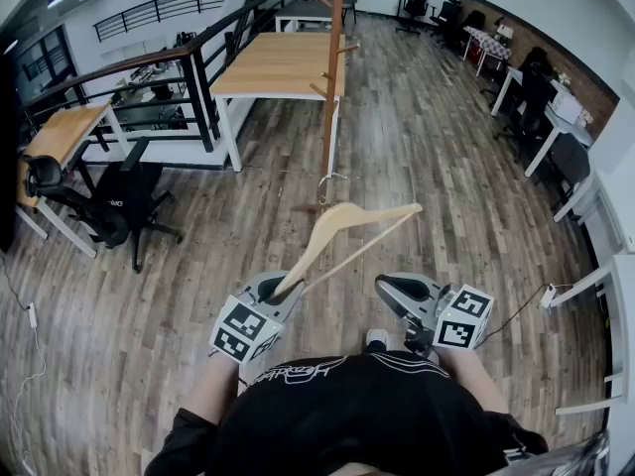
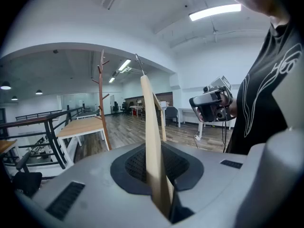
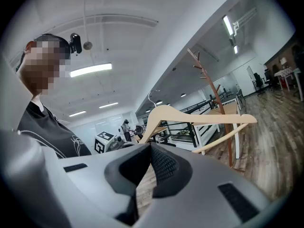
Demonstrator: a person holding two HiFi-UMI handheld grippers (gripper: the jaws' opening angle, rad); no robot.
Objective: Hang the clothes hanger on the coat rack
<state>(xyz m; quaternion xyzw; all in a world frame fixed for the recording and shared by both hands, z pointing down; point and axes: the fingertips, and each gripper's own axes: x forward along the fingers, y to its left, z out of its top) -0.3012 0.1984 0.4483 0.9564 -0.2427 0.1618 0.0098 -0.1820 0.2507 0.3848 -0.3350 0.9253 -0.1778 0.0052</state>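
A pale wooden clothes hanger [image 1: 347, 224] with a metal hook is raised above the floor. My left gripper [image 1: 281, 288] is shut on one end of it, and in the left gripper view the hanger's arm [image 2: 149, 127] runs up from between the pads. To the right my right gripper [image 1: 397, 291] stands open with nothing between its pads, clear of the hanger [image 3: 190, 118]. The wooden coat rack [image 1: 331, 77] stands upright on the floor ahead, past the hanger's hook. It shows as a thin pole with pegs [image 2: 102, 103] in the left gripper view, and the coat rack [image 3: 213, 96] also rises behind the hanger in the right gripper view.
A wood-topped table [image 1: 283, 65] stands just behind the rack. A black railing [image 1: 149, 67] and a black office chair [image 1: 109, 201] are at the left. Desks and chairs [image 1: 541, 107] line the right wall. Wooden floor lies between me and the rack.
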